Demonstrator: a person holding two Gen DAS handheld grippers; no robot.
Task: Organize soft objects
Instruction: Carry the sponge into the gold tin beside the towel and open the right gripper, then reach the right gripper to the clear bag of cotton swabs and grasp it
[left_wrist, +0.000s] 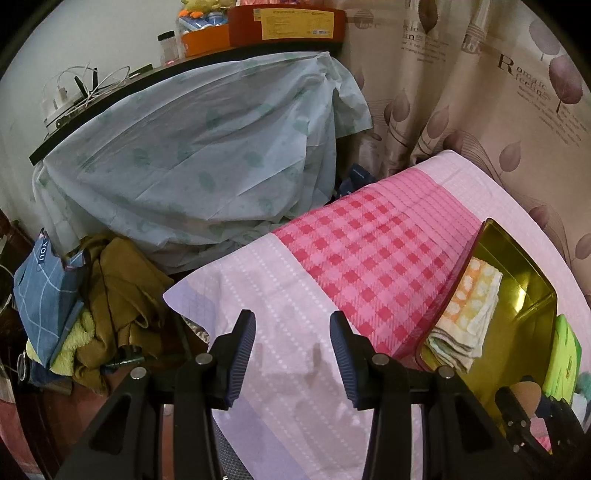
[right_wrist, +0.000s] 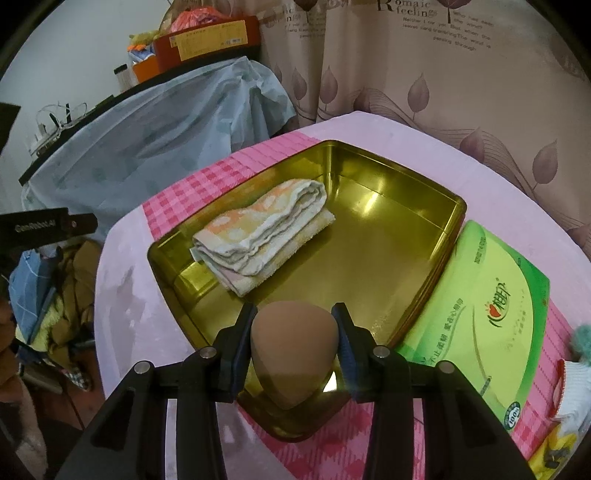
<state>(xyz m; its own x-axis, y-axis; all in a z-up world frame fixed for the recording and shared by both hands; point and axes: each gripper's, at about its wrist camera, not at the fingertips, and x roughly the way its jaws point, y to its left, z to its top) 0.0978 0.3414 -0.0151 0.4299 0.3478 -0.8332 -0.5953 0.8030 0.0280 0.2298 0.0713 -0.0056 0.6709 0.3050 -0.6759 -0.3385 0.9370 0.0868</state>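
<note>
Right fingers (right_wrist: 295, 332) clamped on brown sponge (right_wrist: 293, 354) above gold tin (right_wrist: 424, 218), left fingers (left_wrist: 291, 343) parted, empty; green pack (right_wrist: 495, 332) writing mostly unreadable, right edge cut off.

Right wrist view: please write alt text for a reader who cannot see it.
The right hand-held gripper holds a brown egg-shaped sponge over a gold tin on a pink cloth. A folded towel lies inside the tin; a green tissue pack sits beside it.
</note>
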